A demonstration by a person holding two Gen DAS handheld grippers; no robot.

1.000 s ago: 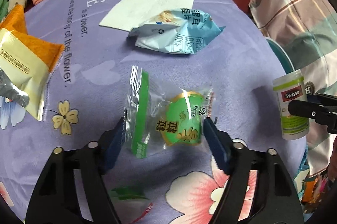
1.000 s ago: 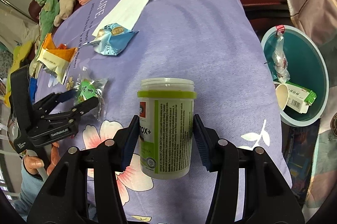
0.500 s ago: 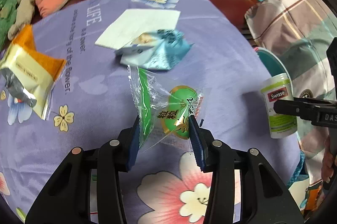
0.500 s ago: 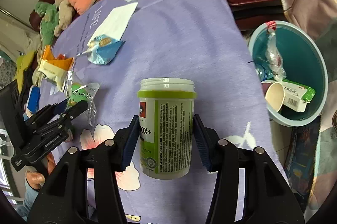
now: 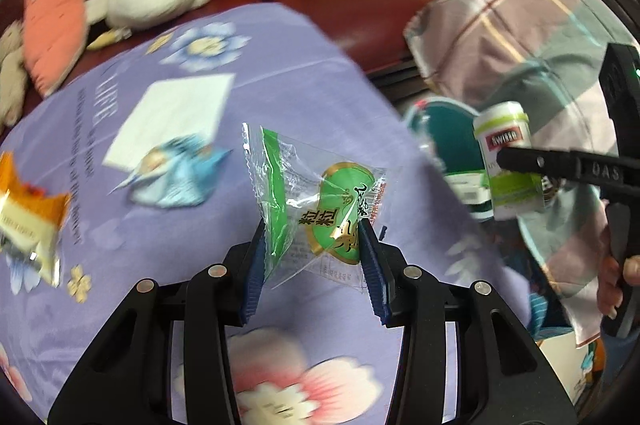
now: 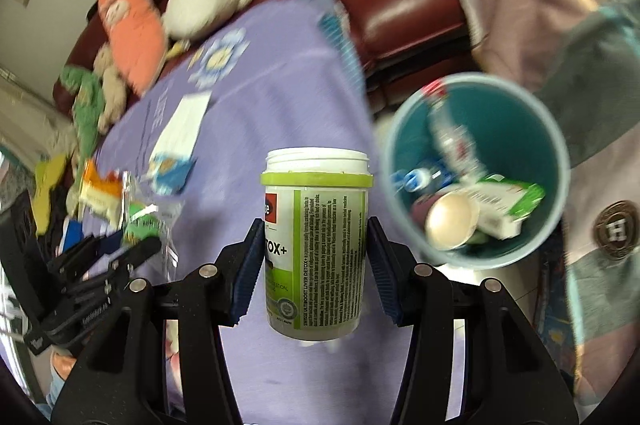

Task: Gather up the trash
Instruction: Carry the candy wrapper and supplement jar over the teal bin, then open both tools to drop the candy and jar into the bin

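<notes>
I found my left gripper (image 5: 312, 241) pinching a clear green snack wrapper (image 5: 320, 201), its pads pressed onto the crumpled film, the wrapper held up clear of the purple flowered tablecloth (image 5: 248, 73). On the cloth lay an orange packet (image 5: 28, 209), a blue wrapper (image 5: 176, 177) and a white napkin (image 5: 176, 113). My right gripper (image 6: 316, 253) clamped an upright Swisse supplement bottle (image 6: 316, 249) just beside the teal trash bin (image 6: 516, 121), which held a paper cup (image 6: 452, 221) and a green carton (image 6: 508, 201).

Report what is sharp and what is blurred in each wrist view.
Left wrist view: green snack wrapper sharp, purple tablecloth and plush toys smeared. Right wrist view: supplement bottle crisp, teal bin and tablecloth blurred.
</notes>
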